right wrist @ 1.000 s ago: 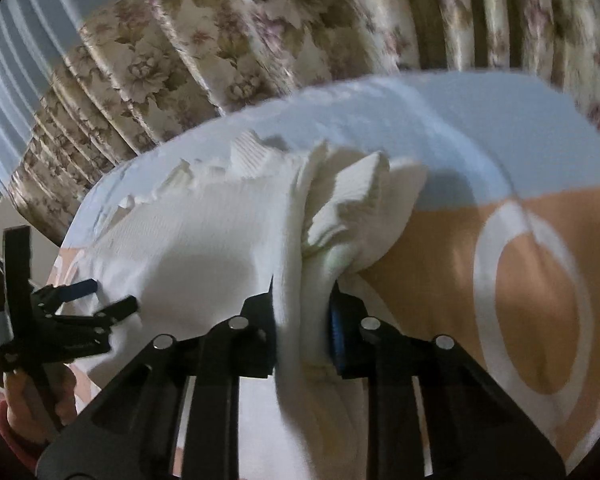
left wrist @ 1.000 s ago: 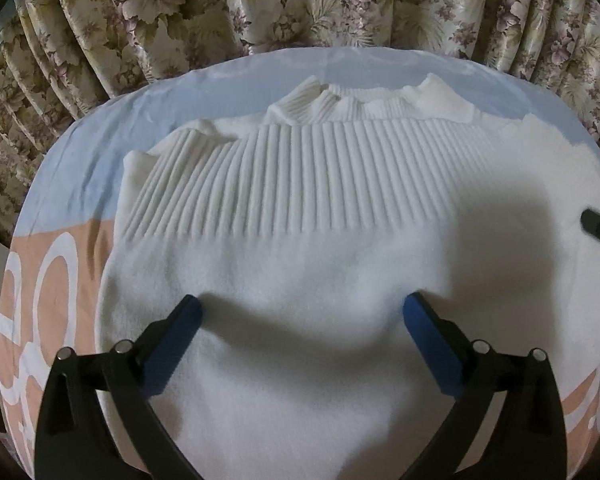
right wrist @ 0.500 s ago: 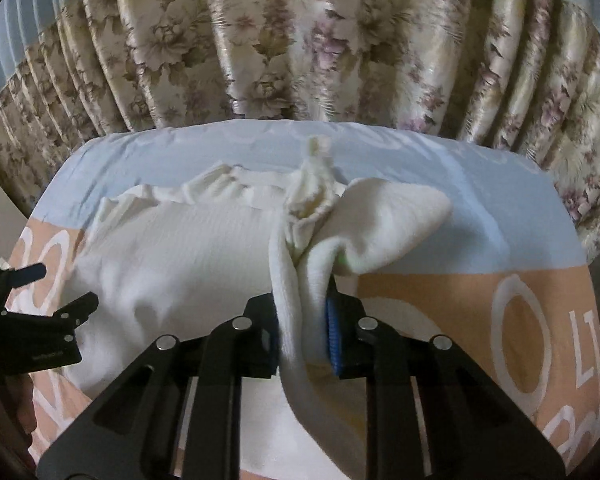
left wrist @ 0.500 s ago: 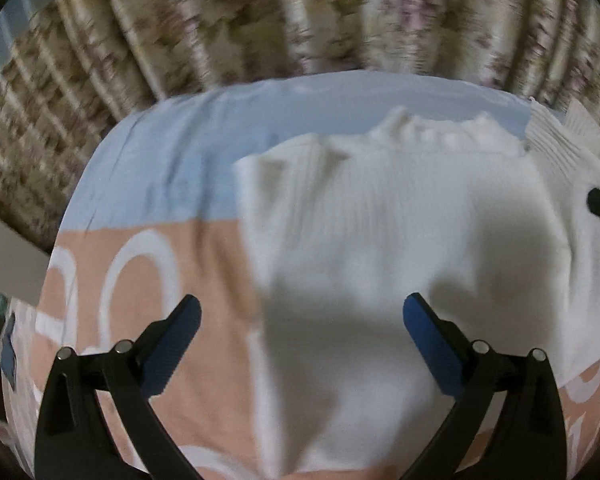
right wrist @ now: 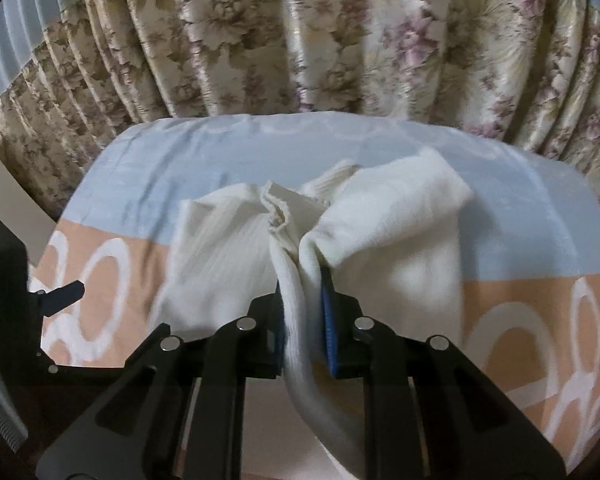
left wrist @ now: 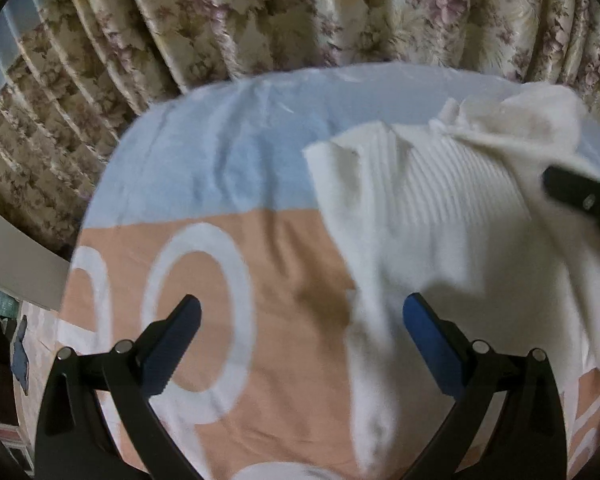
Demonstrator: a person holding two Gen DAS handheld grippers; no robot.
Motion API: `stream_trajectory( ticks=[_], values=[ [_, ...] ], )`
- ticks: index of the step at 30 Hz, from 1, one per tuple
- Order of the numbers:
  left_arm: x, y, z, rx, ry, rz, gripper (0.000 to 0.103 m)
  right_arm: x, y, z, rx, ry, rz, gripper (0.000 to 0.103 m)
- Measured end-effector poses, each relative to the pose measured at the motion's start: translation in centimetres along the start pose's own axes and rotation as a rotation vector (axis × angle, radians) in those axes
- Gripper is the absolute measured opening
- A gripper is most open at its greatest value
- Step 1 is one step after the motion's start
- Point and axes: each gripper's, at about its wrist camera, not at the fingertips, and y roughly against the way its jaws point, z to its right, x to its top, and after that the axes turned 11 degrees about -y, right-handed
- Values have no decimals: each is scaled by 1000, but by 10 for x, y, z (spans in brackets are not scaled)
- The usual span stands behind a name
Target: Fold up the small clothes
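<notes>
Right tool [right wrist: 303, 312] pinches the sweater [right wrist: 384, 248].
Only the left view shows the left tool [left wrist: 302, 318] gaping wide, empty, over the bedsheet [left wrist: 228, 168] (sweater edge just beside its right finger).

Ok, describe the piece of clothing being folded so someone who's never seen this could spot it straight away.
Find the bedspread in front of the floral curtain, pale blue at the back, peach with white lettering nearer. On it lies a cream ribbed-knit sweater, one bunched edge pinched in the right claw. It is the only garment there.
</notes>
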Motion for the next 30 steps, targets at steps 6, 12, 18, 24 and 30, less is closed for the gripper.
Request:
stream_trajectory(
  ticks=[6,12,18,24,30],
  values=[
    [-11,-3,-33,19,38,-27,102,-16,-32,-27,34,-8,-85,16],
    [-12,-3,-31,-6,49,-38,102,-19,-15,-23,143,22,-108,35],
    [-11,14,-24,7,23,-17,102,-12,34,15,197,16,-45,46],
    [-3,33,-17,-75,51,22,102,-16,27,71,131,-40,-64,51],
    [22,29,26,-184,-6,32,102,-24,21,113,86,-114,-68,51]
  ],
)
